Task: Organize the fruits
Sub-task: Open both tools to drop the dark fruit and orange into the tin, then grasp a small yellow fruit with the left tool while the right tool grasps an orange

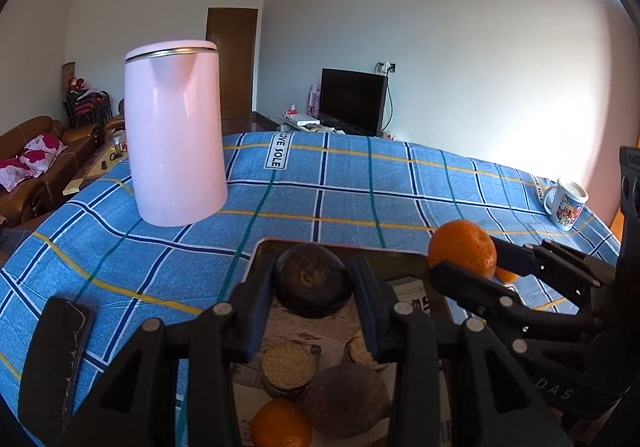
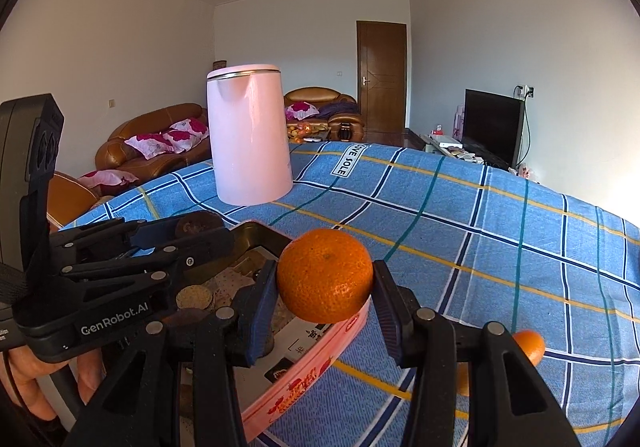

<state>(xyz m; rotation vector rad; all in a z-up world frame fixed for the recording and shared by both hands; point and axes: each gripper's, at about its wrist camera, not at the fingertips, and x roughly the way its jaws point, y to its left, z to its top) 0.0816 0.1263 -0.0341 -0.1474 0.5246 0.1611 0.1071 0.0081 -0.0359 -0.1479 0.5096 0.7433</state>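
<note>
Left gripper closed about a dark brown round fruit (species unclear; possibly mangosteen or passion fruit), held over the far end of the pink tin. Right gripper closed about a mandarin, hanging just above the tin's right rim, beside the left gripper.

Tin contents, left wrist view: a second dark fruit, another mandarin, round biscuit-like discs, printed paper lining. One more small mandarin lies on the blue checked tablecloth right of the tin, partly hidden by a gripper finger.

Handling, judged: mandarin is light, its rind soft and loose, so it will dent under hard squeeze; present hold across the equator looks sound. Dark fruit appears to have a firmer shell, smooth, may slip; hold across the widest girth.

Writing: "GenRobot.AI" on left gripper body; "OVE SOLE" on tablecloth label; Chinese print on tin lining, not legible. Pink kettle stands toward the table's far left; a printed mug near the far right corner; a dark phone at the near left edge.
</note>
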